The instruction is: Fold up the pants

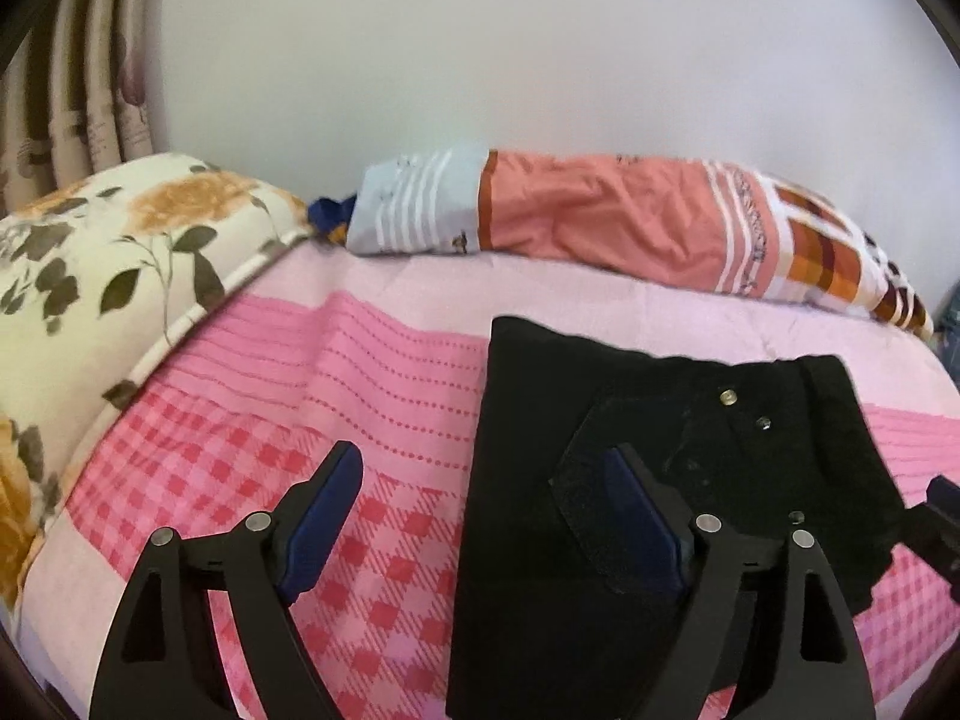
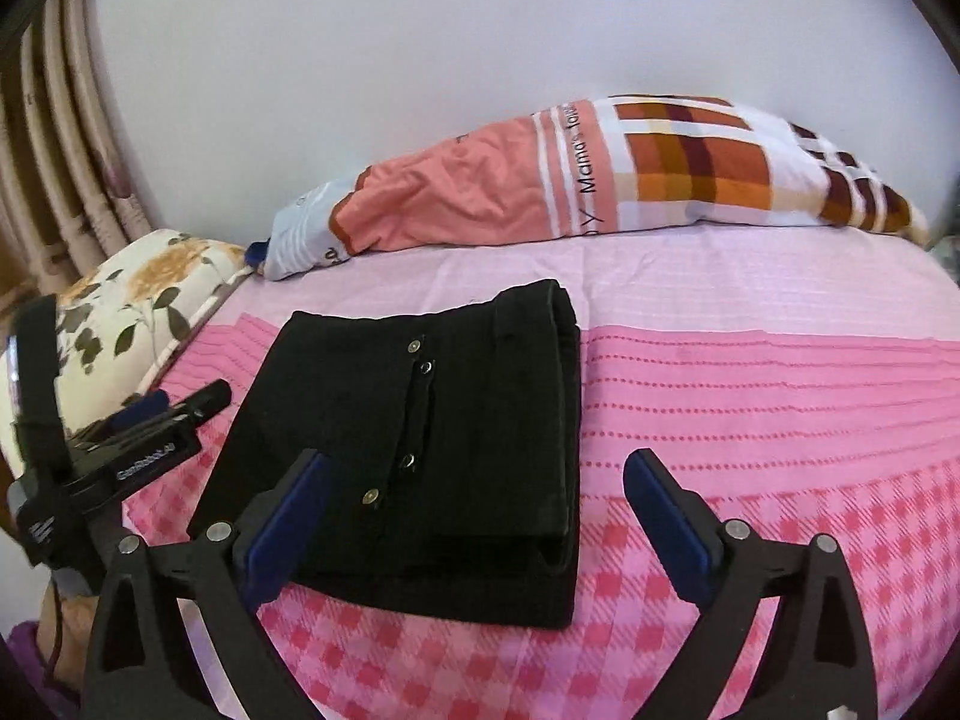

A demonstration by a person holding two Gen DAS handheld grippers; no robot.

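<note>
— Judging by the compact stack, are the pants (image 2: 432,456) folded?
— Folding looks done; they are laid on the bed (image 2: 780,372). Both grippers, left (image 1: 486,516) and right (image 2: 480,516), are held wide, empty.

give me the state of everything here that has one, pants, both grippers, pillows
black pants: folded into a compact stack, lying flat on the pink bedspread, snaps facing up
left gripper: open, empty, one finger over the pants
right gripper: open, empty, hovering at the near edge of the pants
patchwork pillow: lying against the wall
floral pillow: lying at the bed's left side
</note>
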